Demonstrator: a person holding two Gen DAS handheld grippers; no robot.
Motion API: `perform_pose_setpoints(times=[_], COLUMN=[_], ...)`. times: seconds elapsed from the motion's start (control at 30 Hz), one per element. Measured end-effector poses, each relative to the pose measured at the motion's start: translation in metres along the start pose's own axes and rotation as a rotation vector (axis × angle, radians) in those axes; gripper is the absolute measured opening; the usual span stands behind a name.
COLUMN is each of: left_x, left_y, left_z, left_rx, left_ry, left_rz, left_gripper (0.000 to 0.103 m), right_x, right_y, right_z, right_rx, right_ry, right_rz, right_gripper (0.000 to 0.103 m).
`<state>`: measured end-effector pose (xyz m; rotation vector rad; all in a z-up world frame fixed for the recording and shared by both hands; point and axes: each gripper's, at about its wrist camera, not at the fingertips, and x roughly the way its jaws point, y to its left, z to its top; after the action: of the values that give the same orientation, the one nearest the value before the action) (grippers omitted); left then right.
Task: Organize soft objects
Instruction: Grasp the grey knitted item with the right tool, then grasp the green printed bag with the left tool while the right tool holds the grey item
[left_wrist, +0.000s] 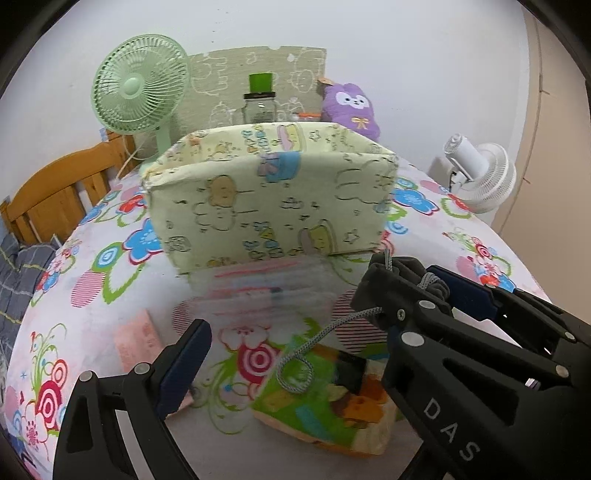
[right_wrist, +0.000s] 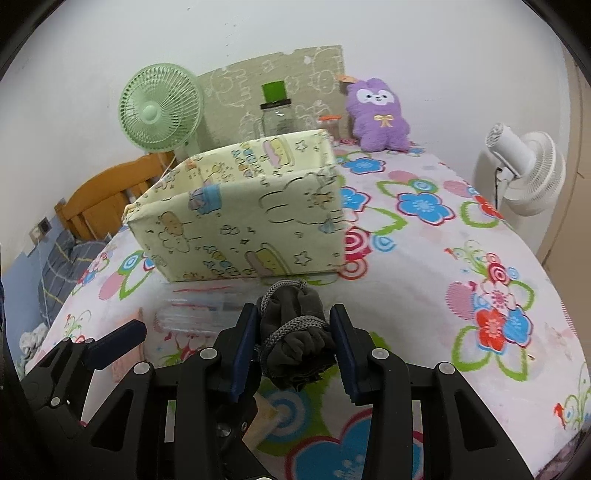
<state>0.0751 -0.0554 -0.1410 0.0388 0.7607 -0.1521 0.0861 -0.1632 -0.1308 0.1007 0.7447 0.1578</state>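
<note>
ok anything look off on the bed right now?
Mostly fine. The grey drawstring pouch in the right gripper has its cord dangling loose in a loop over the folded colourful cloth, a possible snag.

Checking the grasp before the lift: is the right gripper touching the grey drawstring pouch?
Touching: the right wrist view shows the right gripper pressing the grey drawstring pouch from both sides.

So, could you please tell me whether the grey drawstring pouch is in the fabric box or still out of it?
Out: the grey drawstring pouch is gripped between the right gripper's fingers, short of the fabric box.

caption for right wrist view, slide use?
Right gripper clamps a grey drawstring pouch before the fabric storage box on a floral bedsheet.
</note>
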Motion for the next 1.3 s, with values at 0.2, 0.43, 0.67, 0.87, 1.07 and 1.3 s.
perform_pose_setpoints(times=[0.2, 0.43, 0.67, 0.87, 1.07, 1.3], left_x=[0.005, 0.011, 0.015, 0.019, 0.020, 0.018], left_y=[-0.011, -0.020, -0.019, -0.014, -0.014, -0.011], left_z=[-0.004, -0.011, -0.015, -0.020, -0.020, -0.018], left_rx=[-0.005, 0.021, 0.026, 0.011, 0.018, 0.003], left_ry=[0.019, 0.047, 0.061, 0.076, 0.073, 0.064], left_rz=[-0.037, -0.050, -0.038, -0.045, -0.019, -0.004], left_gripper=[0.099, 0.099, 0.099, 0.099, 0.092, 0.078], right_x=[-0.005, -0.005, 0.001, 0.006, 0.007, 0.008], right_y=[-0.012, -0.022, -0.023, -0.019, -0.019, -0.018], right_z=[-0.005, -0.010, -0.015, -0.017, -0.016, -0.016], right_rx=[0.026, 0.049, 0.058, 0.048, 0.051, 0.052], right_ry=[-0.003, 0.007, 0.032, 0.041, 0.043, 0.044], right_rz=[-0.041, -0.062, -0.063, -0.061, -0.063, -0.060], right_gripper=[0.043, 0.043, 0.043, 0.043, 0.043, 0.043])
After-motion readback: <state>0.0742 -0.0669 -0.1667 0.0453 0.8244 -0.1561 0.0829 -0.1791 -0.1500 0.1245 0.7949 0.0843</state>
